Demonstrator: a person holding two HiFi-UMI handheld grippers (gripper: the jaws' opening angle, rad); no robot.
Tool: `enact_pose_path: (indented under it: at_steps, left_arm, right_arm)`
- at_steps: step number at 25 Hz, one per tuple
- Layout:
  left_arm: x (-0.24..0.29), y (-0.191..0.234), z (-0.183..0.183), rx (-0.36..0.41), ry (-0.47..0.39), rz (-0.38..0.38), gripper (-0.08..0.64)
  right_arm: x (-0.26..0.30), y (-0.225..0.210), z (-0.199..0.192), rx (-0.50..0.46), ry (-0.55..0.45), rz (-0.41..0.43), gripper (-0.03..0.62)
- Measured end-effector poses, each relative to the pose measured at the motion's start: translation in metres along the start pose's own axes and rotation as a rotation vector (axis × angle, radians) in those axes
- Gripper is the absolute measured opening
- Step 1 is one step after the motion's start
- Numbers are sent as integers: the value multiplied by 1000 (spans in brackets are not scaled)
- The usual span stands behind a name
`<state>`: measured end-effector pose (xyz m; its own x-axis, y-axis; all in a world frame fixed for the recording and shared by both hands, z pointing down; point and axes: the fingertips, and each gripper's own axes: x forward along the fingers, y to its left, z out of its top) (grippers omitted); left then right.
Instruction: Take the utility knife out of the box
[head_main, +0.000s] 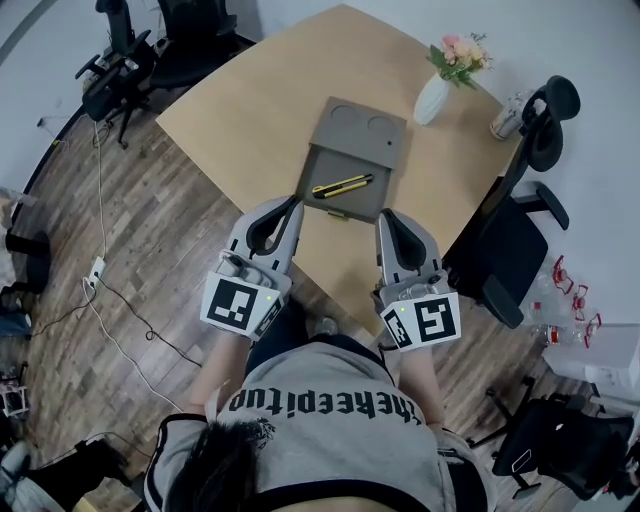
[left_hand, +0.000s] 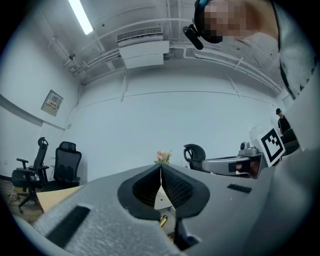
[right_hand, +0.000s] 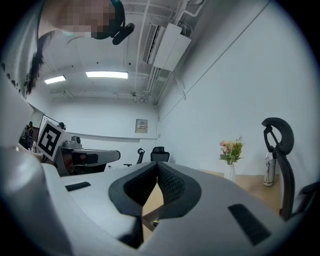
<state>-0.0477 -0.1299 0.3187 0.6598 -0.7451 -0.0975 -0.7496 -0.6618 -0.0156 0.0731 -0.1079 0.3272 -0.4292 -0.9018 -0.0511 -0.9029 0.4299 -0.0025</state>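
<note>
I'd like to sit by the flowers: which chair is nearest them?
The chair at the table's right edge, headrest close to the vase. The others stand beyond the far-left corner or back beside the person.

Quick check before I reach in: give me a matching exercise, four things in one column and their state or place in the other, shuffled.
1 utility knife
2 vase
3 box
4 left gripper

A jaws together, nothing between them
B grey, open, on the table
C yellow and black, lying inside the box
D white, holding flowers, near the table's far edge

Pairs: 1-C, 2-D, 3-B, 4-A.
</note>
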Motion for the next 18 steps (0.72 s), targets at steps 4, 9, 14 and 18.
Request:
enact_pose_path:
  at_steps: [4,9,14,18]
  left_arm:
    - [17,20,-4,-15,5,-45,18]
    - [40,42,-8,-35,14,-107,18]
    - [58,60,-14,-53,20,-180,18]
    - [74,71,-18,-62,25,-244,18]
  right_arm:
    - [19,-5,-1,4,6,-48,6]
    - [42,-13,-1,8,12,-116,6]
    - [59,-16,-3,1,18,-191,6]
    - [70,-21,-5,-1,21,-253,6]
